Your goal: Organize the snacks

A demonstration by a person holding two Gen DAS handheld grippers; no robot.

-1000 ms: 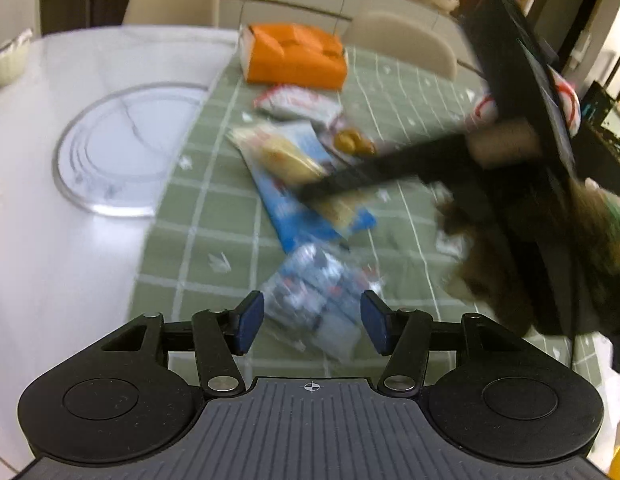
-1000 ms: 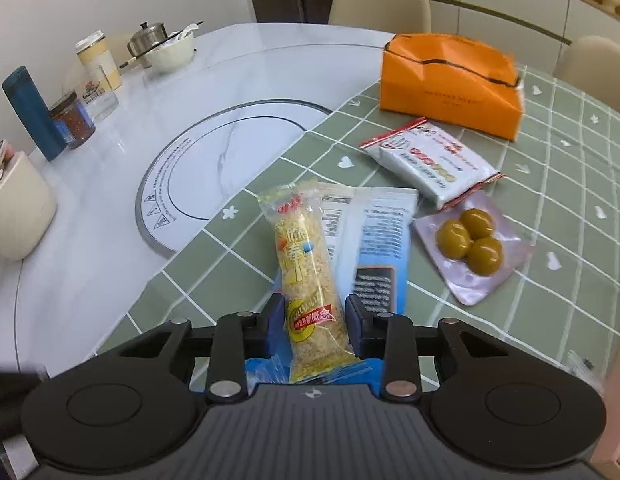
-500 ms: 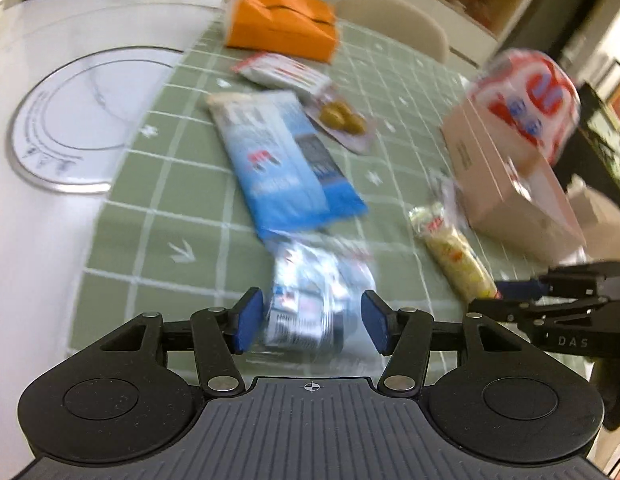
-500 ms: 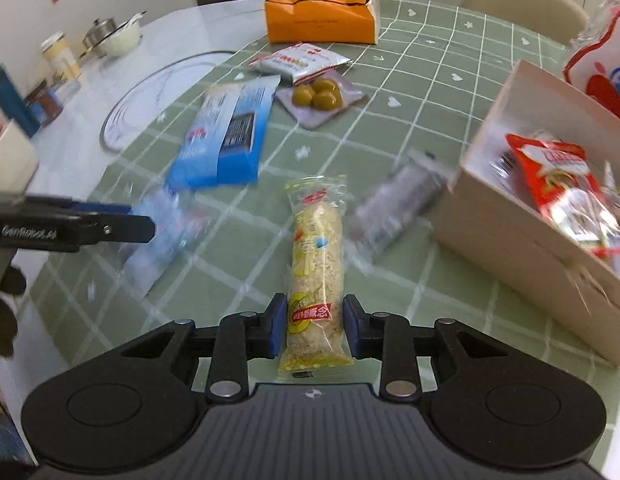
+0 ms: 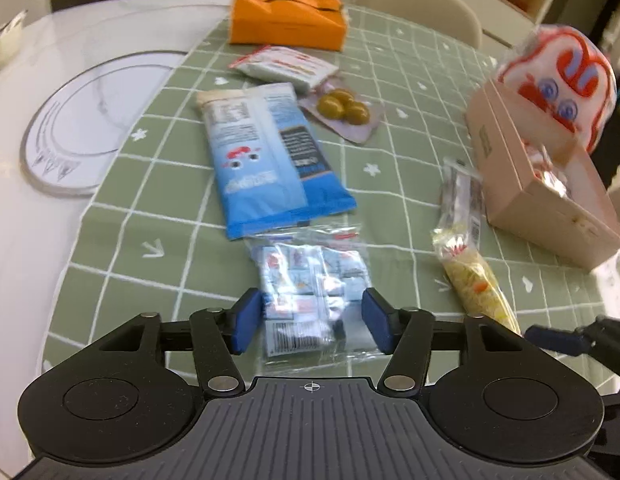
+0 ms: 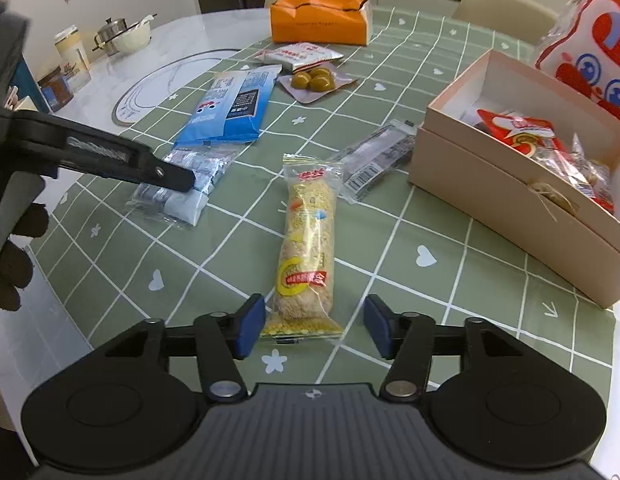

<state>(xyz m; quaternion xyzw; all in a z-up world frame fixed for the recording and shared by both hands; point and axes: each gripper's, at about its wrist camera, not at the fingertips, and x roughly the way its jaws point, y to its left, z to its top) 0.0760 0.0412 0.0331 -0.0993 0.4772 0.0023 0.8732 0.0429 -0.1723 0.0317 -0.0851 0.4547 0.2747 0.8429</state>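
A clear bag of small wrapped candies (image 5: pixel 310 292) lies on the green checked cloth (image 5: pixel 150 208). My left gripper (image 5: pixel 311 320) straddles its near end; the jaws are opening and the pads stand just off the bag. In the right wrist view one of its fingers (image 6: pixel 166 172) reaches over that bag (image 6: pixel 182 196). A yellow snack bar (image 6: pixel 308 248) lies flat on the cloth. My right gripper (image 6: pixel 313 328) has its near end between the jaws, which are opening and clear of the wrapper. The open pink box (image 6: pixel 489 184) with snacks inside stands to the right.
A dark wrapped bar (image 6: pixel 377 156) lies beside the box. Farther back lie a blue packet (image 6: pixel 230 108), a pack of green balls (image 6: pixel 315 80), a red-and-white packet (image 6: pixel 298 54) and an orange box (image 6: pixel 317 16). A large red-and-white bag (image 6: pixel 589 40) stands behind the box. Jars and a pot sit far left.
My right gripper carried the yellow bar from beside the blue packet to a spot near the pink box, then let it go. My left gripper's jaws widened slightly around the candy bag.
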